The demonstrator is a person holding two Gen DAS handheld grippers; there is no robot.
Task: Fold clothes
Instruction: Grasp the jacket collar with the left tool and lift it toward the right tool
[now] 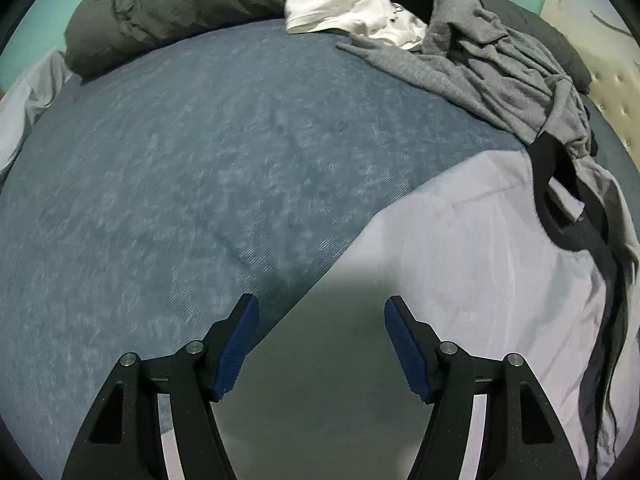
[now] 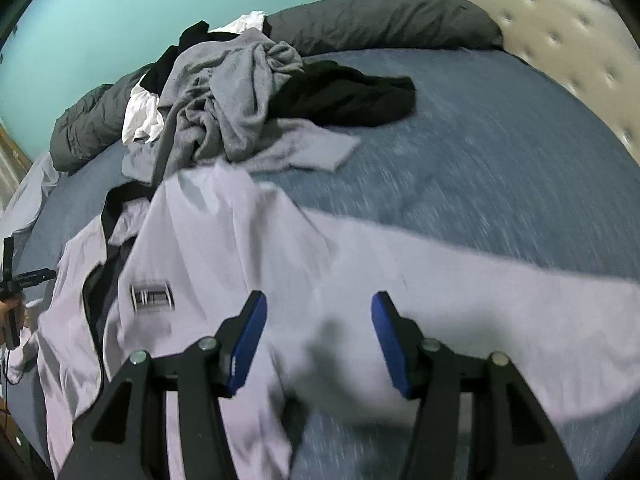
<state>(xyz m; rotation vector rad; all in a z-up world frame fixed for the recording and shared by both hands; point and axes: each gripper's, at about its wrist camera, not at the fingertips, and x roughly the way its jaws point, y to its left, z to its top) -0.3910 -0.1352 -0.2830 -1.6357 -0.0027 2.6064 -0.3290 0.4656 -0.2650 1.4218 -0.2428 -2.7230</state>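
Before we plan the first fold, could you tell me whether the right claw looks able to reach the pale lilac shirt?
Probably yes: the open right claw hangs just above the pale lilac shirt, with nothing between them.

A bed with a blue textured cover (image 2: 500,152) carries a pale lilac shirt (image 2: 240,248) at 6 o'clock, a crumpled grey, black and white clothes heap (image 2: 224,104) at 11, and dark grey pillows (image 2: 380,20) at 12.

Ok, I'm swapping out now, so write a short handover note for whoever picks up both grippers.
Left gripper: open, holding nothing, over the pale lilac shirt.
Right gripper: open, holding nothing, over the same shirt.
The shirt lies spread on the blue bedspread, not yet folded.
Grey garment, black garment and white garment are piled behind it, unfolded.
Left: fold everything.
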